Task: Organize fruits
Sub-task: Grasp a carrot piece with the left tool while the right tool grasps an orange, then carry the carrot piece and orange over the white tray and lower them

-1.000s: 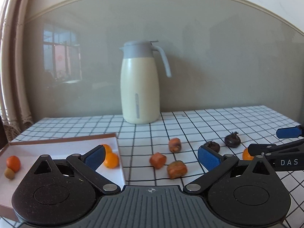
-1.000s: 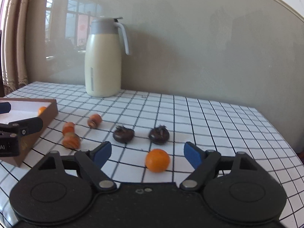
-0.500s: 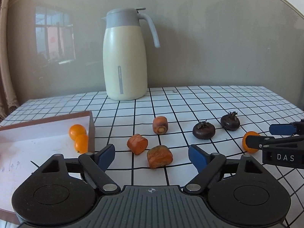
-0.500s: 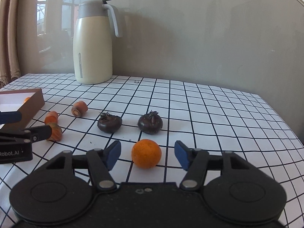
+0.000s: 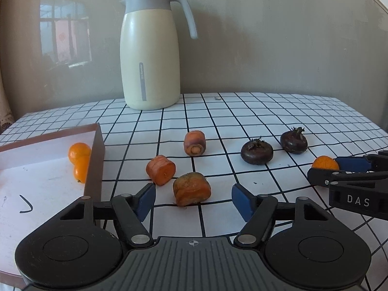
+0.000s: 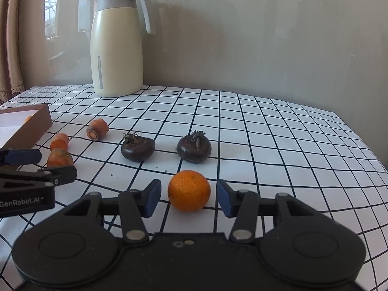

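An orange tangerine [image 6: 189,190] lies on the checked tablecloth between the open fingers of my right gripper [image 6: 188,197], not touched. It shows at the right in the left wrist view [image 5: 324,162]. My left gripper [image 5: 193,202] is open and empty, just behind a carrot chunk [image 5: 191,188]. Two more carrot chunks [image 5: 161,169] [image 5: 195,143] lie beyond. Two dark water chestnuts [image 6: 137,149] [image 6: 194,146] sit mid-table. The brown box [image 5: 95,160] at left holds two tangerines [image 5: 79,161].
A cream thermos jug [image 5: 150,55] stands at the back against the wall. The table's right edge [image 6: 363,145] falls off at the right. The two grippers are close side by side, the left one [image 6: 29,177] showing in the right wrist view.
My left gripper has swung right from over the box to the carrot chunks. My right gripper has moved forward and narrowed, so the tangerine now lies between its fingers.
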Demonstrator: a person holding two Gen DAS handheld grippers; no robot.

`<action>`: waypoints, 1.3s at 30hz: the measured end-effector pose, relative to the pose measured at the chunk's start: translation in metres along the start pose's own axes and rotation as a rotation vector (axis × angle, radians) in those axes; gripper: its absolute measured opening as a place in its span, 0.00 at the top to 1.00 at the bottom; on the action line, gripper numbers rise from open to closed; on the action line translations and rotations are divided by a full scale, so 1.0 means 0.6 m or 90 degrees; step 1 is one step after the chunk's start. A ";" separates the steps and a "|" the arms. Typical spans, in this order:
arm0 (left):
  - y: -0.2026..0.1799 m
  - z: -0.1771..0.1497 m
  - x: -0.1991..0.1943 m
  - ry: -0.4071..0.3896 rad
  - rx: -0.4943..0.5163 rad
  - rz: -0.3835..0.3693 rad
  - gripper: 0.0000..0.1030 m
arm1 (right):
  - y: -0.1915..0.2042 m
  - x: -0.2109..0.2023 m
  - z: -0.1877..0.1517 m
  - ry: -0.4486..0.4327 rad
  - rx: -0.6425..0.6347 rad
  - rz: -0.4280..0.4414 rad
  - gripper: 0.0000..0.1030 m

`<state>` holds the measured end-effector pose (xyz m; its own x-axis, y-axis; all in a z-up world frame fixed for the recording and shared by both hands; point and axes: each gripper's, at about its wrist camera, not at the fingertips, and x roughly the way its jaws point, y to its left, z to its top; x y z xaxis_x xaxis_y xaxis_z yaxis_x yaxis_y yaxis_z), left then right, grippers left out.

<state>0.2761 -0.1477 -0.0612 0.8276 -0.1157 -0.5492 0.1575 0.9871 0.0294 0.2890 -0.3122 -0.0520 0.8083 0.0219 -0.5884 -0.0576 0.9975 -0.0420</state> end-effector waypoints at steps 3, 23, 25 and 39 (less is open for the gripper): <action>0.000 -0.001 0.003 0.005 0.001 0.003 0.32 | 0.000 0.003 -0.001 0.002 0.002 0.000 0.61; -0.008 0.001 0.018 0.025 0.011 -0.011 0.51 | -0.008 0.017 -0.002 0.029 0.027 0.002 0.62; -0.006 0.001 0.017 0.023 0.009 -0.011 0.60 | 0.000 0.014 -0.003 0.023 0.012 -0.005 0.72; -0.014 0.002 -0.017 -0.001 0.033 -0.022 0.65 | 0.005 0.001 0.001 0.018 0.002 -0.012 0.73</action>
<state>0.2671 -0.1550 -0.0552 0.8223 -0.1494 -0.5492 0.2130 0.9756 0.0534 0.2895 -0.3092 -0.0519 0.7927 0.0020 -0.6096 -0.0411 0.9979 -0.0502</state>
